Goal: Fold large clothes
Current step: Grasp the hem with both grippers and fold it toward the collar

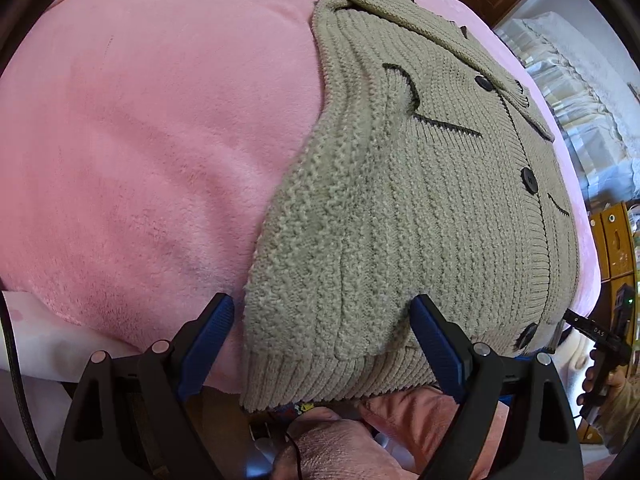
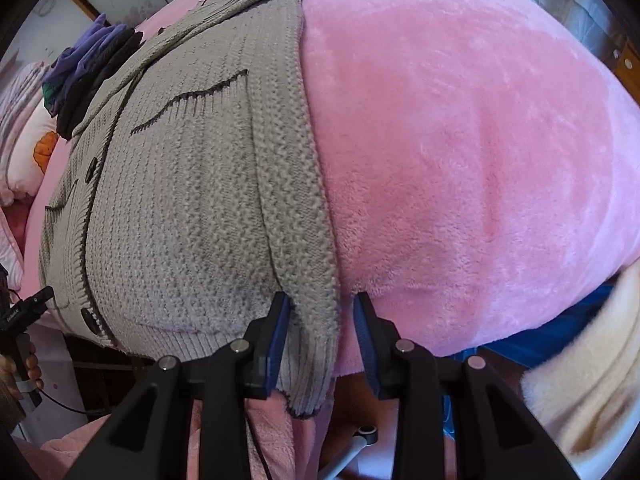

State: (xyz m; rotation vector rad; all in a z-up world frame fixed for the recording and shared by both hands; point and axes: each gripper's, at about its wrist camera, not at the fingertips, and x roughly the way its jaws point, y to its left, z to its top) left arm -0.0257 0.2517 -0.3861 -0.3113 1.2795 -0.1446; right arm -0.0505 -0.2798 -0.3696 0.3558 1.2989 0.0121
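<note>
Your left gripper (image 1: 322, 344) sits low at the near edge of the pink blanket (image 1: 140, 152), pointing forward along it, jaws spread wide. The ribbed hem of the beige cardigan (image 1: 400, 200) lies between the blue pads (image 1: 212, 344), which stand apart from the knit on both sides; the left pad is over bare pink fleece just beside the hem's corner, the right one is tucked under a raised fold of the knit.

Your right gripper (image 2: 322, 340) is also low at the near edge, jaws spread more narrowly. The cuff of the folded-in sleeve (image 2: 312, 320) hangs over the edge between the pads (image 2: 278, 340); the left pad touches or nearly touches the knit, while the right pad stands clear of it, against the blanket (image 2: 460, 160).

Seen from the right wrist, your left hand (image 2: 24, 372) grips its handle at the left, near the cardigan's lowest button (image 2: 89, 315).

The cardigan (image 2: 180, 184) lies flat, front side up and buttoned, running from the near edge toward the far edge, collar away from you, both sleeves folded along the body.

Beyond the collar, near the far left corner, a heap of dark and purple clothes (image 2: 88, 68) rests on the blanket, with a patterned pillow (image 2: 28, 140) beside it
</note>
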